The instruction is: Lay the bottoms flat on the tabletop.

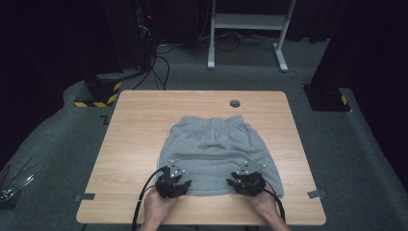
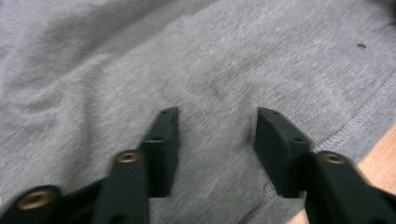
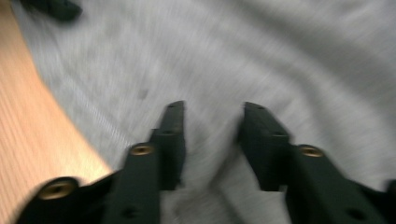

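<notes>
A pair of grey sweat shorts (image 1: 214,149) lies flat on the wooden table (image 1: 144,110), waistband toward the far side. My left gripper (image 1: 173,179) rests at the near left hem and my right gripper (image 1: 248,179) at the near right hem, each held in a hand. In the left gripper view the left gripper (image 2: 217,112) is open over the grey shorts (image 2: 187,60), just inside the stitched hem, with the table (image 2: 378,154) beyond. In the blurred right gripper view the right gripper (image 3: 212,105) is open over rumpled shorts (image 3: 280,56), with the table (image 3: 28,116) at the left.
A round cable hole (image 1: 235,103) sits in the table's far side. Grey tape marks (image 1: 85,197) (image 1: 313,194) lie near the front corners. On the carpet behind stand a white desk frame (image 1: 248,29) and a black-and-yellow striped base (image 1: 98,94) with cables.
</notes>
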### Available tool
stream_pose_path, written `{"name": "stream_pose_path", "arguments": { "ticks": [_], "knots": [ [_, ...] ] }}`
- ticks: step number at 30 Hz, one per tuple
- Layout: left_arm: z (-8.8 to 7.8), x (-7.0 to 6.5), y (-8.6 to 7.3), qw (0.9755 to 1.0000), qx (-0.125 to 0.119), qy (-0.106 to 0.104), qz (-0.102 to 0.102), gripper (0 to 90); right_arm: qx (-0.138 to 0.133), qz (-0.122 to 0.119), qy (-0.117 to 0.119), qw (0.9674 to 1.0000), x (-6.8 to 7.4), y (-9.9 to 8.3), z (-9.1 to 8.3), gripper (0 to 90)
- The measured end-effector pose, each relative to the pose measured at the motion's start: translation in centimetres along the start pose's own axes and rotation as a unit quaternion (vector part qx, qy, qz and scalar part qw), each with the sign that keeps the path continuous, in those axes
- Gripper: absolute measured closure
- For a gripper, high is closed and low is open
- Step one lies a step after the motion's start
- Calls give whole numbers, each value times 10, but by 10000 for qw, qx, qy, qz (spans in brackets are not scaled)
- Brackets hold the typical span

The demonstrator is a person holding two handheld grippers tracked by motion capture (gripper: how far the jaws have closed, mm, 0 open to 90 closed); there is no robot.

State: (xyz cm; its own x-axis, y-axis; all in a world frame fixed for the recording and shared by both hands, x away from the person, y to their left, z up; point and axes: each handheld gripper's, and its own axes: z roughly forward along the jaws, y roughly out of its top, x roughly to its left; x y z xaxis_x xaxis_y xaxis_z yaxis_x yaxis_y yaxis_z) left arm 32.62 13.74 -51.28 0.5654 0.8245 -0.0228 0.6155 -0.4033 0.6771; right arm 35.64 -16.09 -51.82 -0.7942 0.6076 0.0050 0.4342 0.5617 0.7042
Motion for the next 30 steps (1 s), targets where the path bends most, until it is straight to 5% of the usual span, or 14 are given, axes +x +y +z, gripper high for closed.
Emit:
{"name": "stream_pose_path", "arguments": {
  "ticks": [2,4,6,10,11,14,18,20,26,30],
  "knots": [
    [-3,1,0,9999,91,-57,-26,690,-77,-35,120,9999,5,-3,-2,801],
    [-8,-4,-3,9996,228,-130,126,770,17,-327,248,9992,16,-5,-7,829],
    [-13,-6,-7,9992,293,-167,193,797,63,-478,351,9982,23,-10,-12,827],
    [-23,-9,-16,9995,204,-194,165,780,-51,-325,553,9979,23,-19,-20,749],
    [-25,-9,-18,9997,119,-122,157,780,-231,-163,434,9987,20,-24,-29,654],
    [-30,0,-18,9996,-156,236,-80,643,-446,160,-165,9987,6,-26,-44,632],
    [-22,17,-17,9981,28,527,-305,569,-311,707,-765,9941,-24,-32,-49,670],
    [-20,19,-21,9982,27,474,-356,596,-61,767,-760,9941,-31,-38,-45,699],
    [-33,15,-31,9987,175,402,-243,647,-5,377,-589,9976,-17,-57,-58,701],
    [-34,17,-30,9988,66,373,-324,633,68,410,-523,9978,-22,-59,-64,669]
  ]
}}
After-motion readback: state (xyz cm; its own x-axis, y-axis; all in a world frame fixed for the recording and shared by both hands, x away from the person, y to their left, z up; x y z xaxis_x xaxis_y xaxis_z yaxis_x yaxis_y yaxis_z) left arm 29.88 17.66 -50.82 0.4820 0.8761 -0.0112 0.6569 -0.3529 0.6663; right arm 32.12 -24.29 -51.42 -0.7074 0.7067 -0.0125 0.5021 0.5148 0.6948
